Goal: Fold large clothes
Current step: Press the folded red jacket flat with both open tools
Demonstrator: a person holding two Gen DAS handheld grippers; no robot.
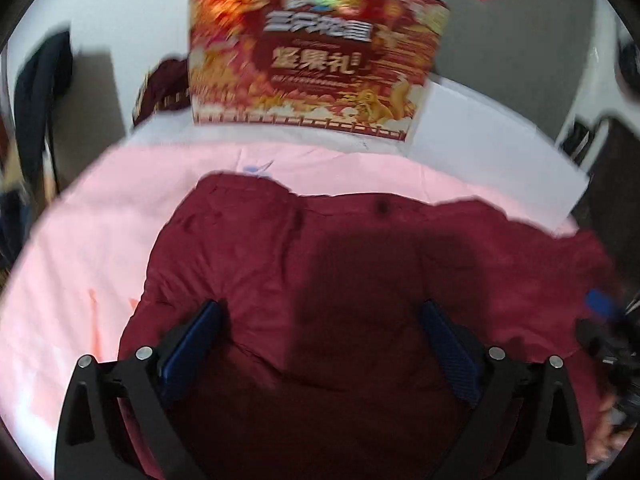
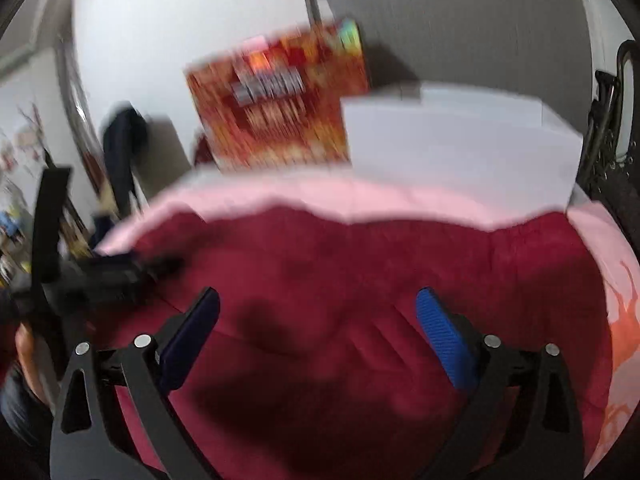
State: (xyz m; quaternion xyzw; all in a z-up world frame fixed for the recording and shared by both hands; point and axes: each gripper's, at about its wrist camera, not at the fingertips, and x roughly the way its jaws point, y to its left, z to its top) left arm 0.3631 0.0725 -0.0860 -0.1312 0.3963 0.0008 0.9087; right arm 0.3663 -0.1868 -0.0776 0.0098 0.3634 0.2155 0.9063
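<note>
A dark red garment [image 1: 360,264] lies spread over a pink sheet [image 1: 88,232], filling the lower half of both views. My left gripper [image 1: 322,314] hovers above it with its blue pads [image 1: 192,344] wide apart and nothing between them. My right gripper [image 2: 318,308] also hangs over the red garment [image 2: 360,280], jaws wide, pads [image 2: 440,336] free of the cloth. The right gripper's blue tip [image 1: 604,304] shows at the right edge of the left wrist view. The left gripper's black body [image 2: 100,272] shows blurred at the left of the right wrist view.
A red and gold printed box [image 1: 316,56] stands at the far edge of the surface, with a white box [image 2: 460,140] beside it on the right. A dark jacket [image 1: 40,92] hangs at the far left. Another dark red cloth [image 1: 164,92] lies left of the printed box.
</note>
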